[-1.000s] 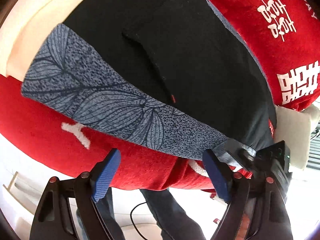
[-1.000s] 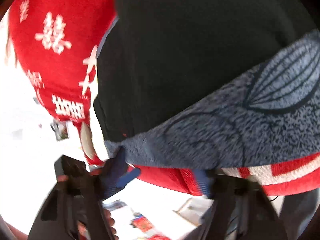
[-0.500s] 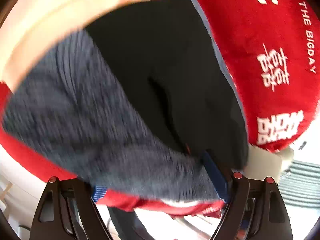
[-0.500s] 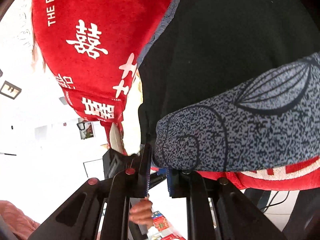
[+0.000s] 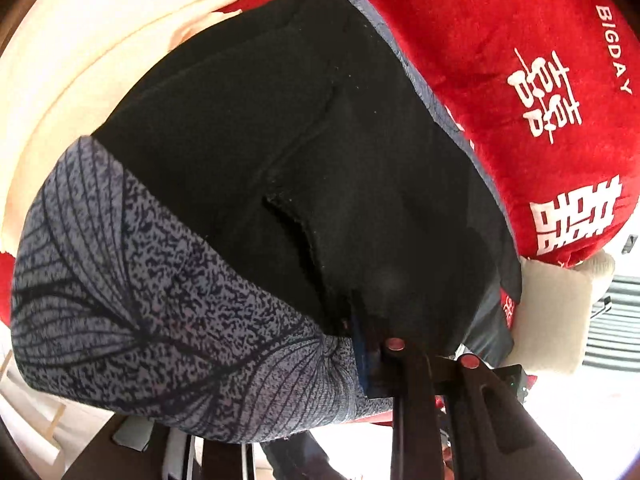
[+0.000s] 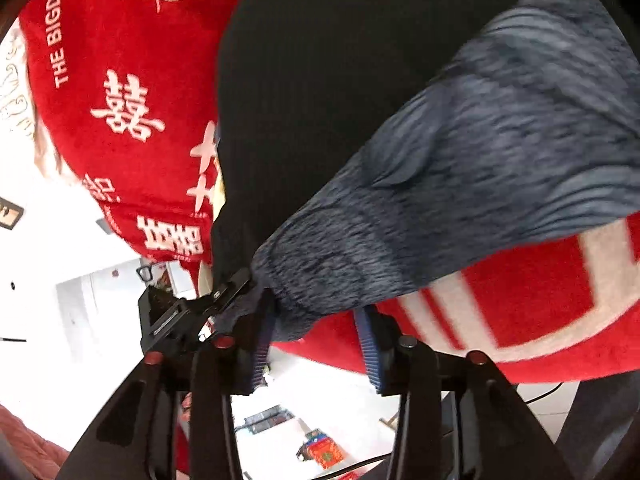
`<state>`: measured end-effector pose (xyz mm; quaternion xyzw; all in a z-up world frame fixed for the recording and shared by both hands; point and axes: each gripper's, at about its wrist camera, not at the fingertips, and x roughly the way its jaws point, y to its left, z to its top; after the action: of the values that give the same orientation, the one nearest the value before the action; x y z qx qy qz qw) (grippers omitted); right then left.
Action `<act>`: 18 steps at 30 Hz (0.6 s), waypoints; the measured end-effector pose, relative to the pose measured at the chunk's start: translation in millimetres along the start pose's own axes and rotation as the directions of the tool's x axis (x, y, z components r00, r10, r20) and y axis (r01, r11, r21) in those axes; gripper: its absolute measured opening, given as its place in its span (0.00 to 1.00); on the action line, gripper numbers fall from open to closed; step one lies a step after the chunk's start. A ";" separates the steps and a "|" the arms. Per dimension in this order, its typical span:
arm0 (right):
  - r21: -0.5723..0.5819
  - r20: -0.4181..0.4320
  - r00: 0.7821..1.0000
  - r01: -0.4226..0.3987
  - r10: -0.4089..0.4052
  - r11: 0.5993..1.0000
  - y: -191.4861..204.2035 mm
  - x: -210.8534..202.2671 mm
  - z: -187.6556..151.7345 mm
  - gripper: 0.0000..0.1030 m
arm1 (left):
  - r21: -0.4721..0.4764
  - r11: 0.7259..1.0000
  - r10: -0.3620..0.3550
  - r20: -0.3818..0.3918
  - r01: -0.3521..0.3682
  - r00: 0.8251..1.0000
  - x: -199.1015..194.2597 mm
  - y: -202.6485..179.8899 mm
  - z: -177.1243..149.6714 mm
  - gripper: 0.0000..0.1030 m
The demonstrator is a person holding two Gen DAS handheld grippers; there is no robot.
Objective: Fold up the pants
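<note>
Black pants (image 5: 320,160) with a grey leaf-print waistband (image 5: 152,304) lie on a red blanket (image 5: 540,60). My left gripper (image 5: 362,350) is shut on the waistband's right corner; only one blue pad shows, the other is under the cloth. In the right wrist view the pants (image 6: 320,80) and the waistband (image 6: 460,200) fill the frame. My right gripper (image 6: 316,344) has its jaws parted, with the waistband's corner hanging between the blue pads (image 6: 370,352). The left gripper's body (image 6: 180,316) shows just left of it.
The red blanket (image 6: 120,100) carries white characters and covers a cream mattress (image 5: 80,60). The bed edge runs just below the waistband. A white floor with small items (image 6: 324,448) lies beyond it. A white cushion (image 5: 552,320) sits at the right.
My left gripper has shut on the waistband corner. My right gripper, shut half a second ago, has opened. The waistband has bunched toward the grippers.
</note>
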<state>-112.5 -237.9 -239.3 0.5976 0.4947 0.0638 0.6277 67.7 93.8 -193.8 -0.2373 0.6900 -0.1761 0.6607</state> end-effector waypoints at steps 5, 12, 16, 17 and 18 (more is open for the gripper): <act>0.084 0.107 0.992 -0.070 0.060 0.994 -23.1 -23.4 -0.3 0.47 | 0.034 0.999 0.010 -0.032 -0.009 0.999 -0.7 -7.5 4.6 0.27; 0.137 0.212 0.976 -0.078 0.047 0.987 -37.0 -59.2 -9.8 0.47 | 0.050 0.998 0.029 -0.066 -0.025 0.997 2.4 -8.3 7.2 0.27; 0.182 0.254 0.966 -0.086 0.038 0.980 -50.1 -73.9 -9.3 0.47 | 0.040 0.999 0.029 -0.073 -0.026 0.997 6.1 -6.3 6.9 0.27; 0.188 0.268 0.962 -0.102 0.049 0.977 -52.6 -76.4 -9.2 0.47 | 0.037 0.999 0.027 -0.073 -0.025 0.997 6.3 -5.9 7.0 0.27; 0.193 0.265 0.963 -0.100 0.046 0.976 -51.1 -76.5 -9.8 0.47 | 0.035 0.999 0.027 -0.073 -0.024 0.997 6.5 -5.3 6.7 0.27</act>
<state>-183.8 -296.7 -237.2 0.6800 0.3901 -0.0426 0.6194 74.8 86.2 -196.6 -0.2107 0.7137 -0.1880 0.6410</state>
